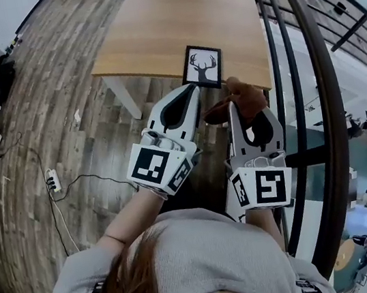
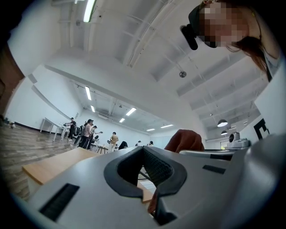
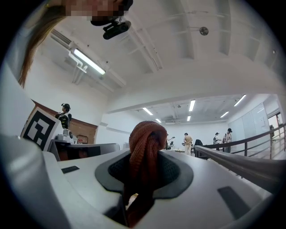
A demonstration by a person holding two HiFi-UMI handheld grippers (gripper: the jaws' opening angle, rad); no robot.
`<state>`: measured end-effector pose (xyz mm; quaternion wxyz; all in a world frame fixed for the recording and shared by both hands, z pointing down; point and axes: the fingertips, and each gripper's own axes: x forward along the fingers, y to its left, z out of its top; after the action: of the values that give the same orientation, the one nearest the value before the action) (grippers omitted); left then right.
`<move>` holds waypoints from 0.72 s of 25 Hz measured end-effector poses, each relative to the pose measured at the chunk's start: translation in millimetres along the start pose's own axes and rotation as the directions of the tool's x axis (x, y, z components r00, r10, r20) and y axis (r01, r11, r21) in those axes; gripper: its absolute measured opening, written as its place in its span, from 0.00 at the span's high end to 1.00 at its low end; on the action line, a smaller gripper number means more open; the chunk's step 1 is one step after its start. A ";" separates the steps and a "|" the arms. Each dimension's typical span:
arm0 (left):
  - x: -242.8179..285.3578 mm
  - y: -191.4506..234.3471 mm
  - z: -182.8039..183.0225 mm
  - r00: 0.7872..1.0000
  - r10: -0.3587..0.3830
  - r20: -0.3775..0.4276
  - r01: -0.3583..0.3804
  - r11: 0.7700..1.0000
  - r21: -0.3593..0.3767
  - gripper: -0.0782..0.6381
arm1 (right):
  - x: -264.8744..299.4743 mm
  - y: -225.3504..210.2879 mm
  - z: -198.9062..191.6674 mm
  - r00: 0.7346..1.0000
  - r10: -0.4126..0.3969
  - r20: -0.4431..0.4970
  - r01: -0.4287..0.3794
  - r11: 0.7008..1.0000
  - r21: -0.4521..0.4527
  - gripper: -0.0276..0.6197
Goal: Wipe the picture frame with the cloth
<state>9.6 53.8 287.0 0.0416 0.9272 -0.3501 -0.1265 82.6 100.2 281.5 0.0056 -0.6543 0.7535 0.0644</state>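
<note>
Over the near edge of the light wooden bench (image 1: pixel 151 30), the small black-edged picture frame with a white deer-silhouette print (image 1: pixel 202 67) hangs in the air. It seems to be pinched by its lower border in the closed left gripper (image 1: pixel 192 88).

That hold looks slim (a narrow bite on a flat, rigid thing). I judge the main risk to be the frame pivoting or slipping out once the cloth presses on it. It would then drop to the dark plank floor (image 1: pixel 58 93), not onto the bench.

The rust-brown knitted cloth (image 1: pixel 243 98) is bunched and clamped in the right gripper (image 1: pixel 236 110), just beside the frame at about its 4 o'clock. The wad bulges past the jaws, so fabric should meet the print first.

The black metal railing (image 1: pixel 318 86) stands close at 3 o'clock, something to knock in a wide stroke.

Both forearms reach forward side by side. The grippers are roughly level, the left tipped slightly up, and their marker cubes (image 1: pixel 159 168) face the person.
</note>
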 end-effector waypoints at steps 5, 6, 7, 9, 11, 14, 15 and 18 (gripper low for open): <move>-20.6 -25.7 3.3 1.000 -0.007 0.010 0.007 1.000 -0.011 0.88 | -29.1 11.8 8.4 1.000 0.010 0.007 -0.010 1.000 -0.022 0.75; -21.9 -28.3 4.4 1.000 -0.013 0.011 0.013 1.000 -0.017 0.88 | -31.7 13.7 9.6 1.000 0.009 0.007 -0.009 1.000 -0.025 0.75; -22.9 -30.4 5.6 1.000 -0.019 0.011 0.019 1.000 -0.020 0.88 | -33.3 15.3 10.6 1.000 0.008 0.006 -0.008 1.000 -0.027 0.75; -24.8 -33.2 7.7 1.000 -0.026 0.009 0.026 0.999 -0.024 0.88 | -34.0 18.4 12.2 1.000 0.007 0.002 -0.007 1.000 -0.027 0.75; -27.1 -34.6 11.8 0.999 -0.032 0.009 0.032 0.999 -0.026 0.88 | -33.3 22.0 14.5 1.000 0.002 0.001 -0.002 1.000 -0.015 0.75; -30.7 -35.3 18.3 0.999 -0.039 0.019 0.039 0.999 -0.002 0.88 | -34.0 28.1 17.4 1.000 0.003 0.008 -0.003 1.000 -0.022 0.75; -30.9 -34.8 18.8 0.999 -0.040 0.020 0.040 0.999 0.003 0.88 | -34.3 29.6 17.4 1.000 0.001 0.007 -0.001 1.000 -0.029 0.75; -30.2 -34.4 17.7 0.999 -0.042 0.017 0.042 0.999 0.020 0.88 | -33.6 31.6 17.3 1.000 -0.003 0.005 0.003 0.999 -0.050 0.75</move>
<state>5.2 99.8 270.4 0.0269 0.9335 -0.3322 -0.1321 54.9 139.3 270.3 -0.0085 -0.6553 0.7506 0.0848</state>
